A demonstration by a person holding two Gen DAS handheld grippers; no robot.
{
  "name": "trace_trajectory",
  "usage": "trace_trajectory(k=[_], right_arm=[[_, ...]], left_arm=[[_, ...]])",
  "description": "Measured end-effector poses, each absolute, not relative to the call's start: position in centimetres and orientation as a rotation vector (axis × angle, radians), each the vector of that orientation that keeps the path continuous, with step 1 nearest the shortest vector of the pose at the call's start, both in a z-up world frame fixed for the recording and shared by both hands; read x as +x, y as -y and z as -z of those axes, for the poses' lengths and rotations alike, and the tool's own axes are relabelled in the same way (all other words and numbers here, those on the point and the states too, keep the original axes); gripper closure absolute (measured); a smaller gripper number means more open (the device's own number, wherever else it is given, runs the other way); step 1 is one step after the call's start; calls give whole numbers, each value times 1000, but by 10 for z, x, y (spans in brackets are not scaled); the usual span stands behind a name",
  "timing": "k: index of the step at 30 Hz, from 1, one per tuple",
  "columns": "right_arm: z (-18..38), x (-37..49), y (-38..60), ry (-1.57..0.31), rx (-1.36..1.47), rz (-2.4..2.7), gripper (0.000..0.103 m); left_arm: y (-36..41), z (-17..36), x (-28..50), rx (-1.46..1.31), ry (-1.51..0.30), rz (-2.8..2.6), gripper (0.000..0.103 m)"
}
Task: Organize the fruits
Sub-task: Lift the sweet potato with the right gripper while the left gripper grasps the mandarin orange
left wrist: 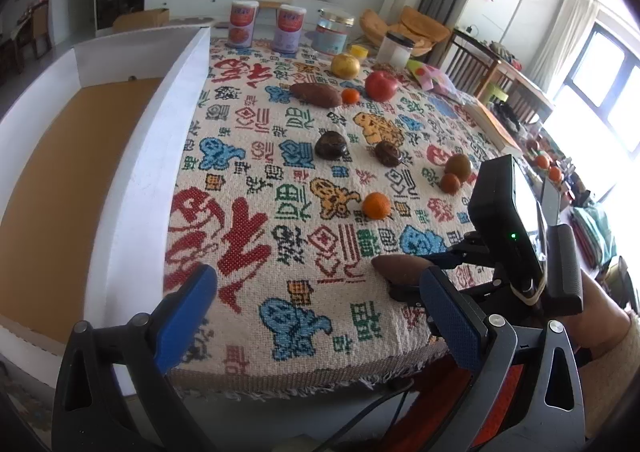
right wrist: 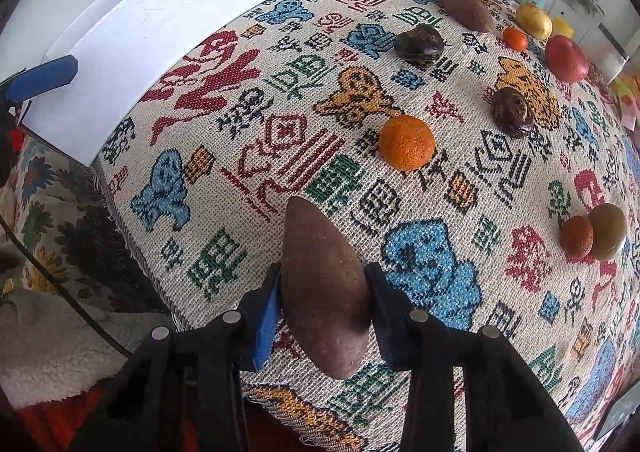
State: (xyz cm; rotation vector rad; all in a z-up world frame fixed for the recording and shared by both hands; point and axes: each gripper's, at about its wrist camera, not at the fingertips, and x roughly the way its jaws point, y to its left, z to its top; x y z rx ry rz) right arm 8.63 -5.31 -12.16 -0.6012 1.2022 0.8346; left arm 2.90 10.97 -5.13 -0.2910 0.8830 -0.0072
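My right gripper (right wrist: 324, 278) is shut on a brown sweet potato (right wrist: 316, 244), with its pads pressed on both sides, near the table's front edge. In the left wrist view the same potato (left wrist: 396, 268) lies low over the patterned cloth (left wrist: 280, 179), held by the right gripper (left wrist: 422, 276). My left gripper (left wrist: 320, 316) is open and holds nothing, in front of the table edge. An orange (right wrist: 406, 141) lies just beyond the potato. Farther back are a second sweet potato (left wrist: 316, 93), a red apple (left wrist: 381, 85), a yellow fruit (left wrist: 345, 65), a small tangerine (left wrist: 350, 95), two dark brown fruits (left wrist: 330, 145) and a pair of brownish fruits (left wrist: 456, 171).
A white-walled box (left wrist: 144, 123) with a brown floor stands along the table's left side. Cans (left wrist: 242, 23) and jars (left wrist: 394, 49) line the far edge. A book (left wrist: 496, 127) lies at the right. A cable (right wrist: 60, 292) hangs below the front edge.
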Motion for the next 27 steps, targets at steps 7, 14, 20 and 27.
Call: trace_trajectory(k=[7,14,20,27], right_arm=[[118,98,77,-1222,-522,-744,62],[119,125,133,-1252,-408,-599,62],[118,139,170,-1279,-223,-569,62],[117,138,192,-1275,-148,-526,62]], left_arm=[[-113,56,30,-305,-898,2,1],[-102,56,34,-281,-905,27,1],[-81,78,59,-264,-999,122,1],[-44,111,125,-149,-1030,153,3]])
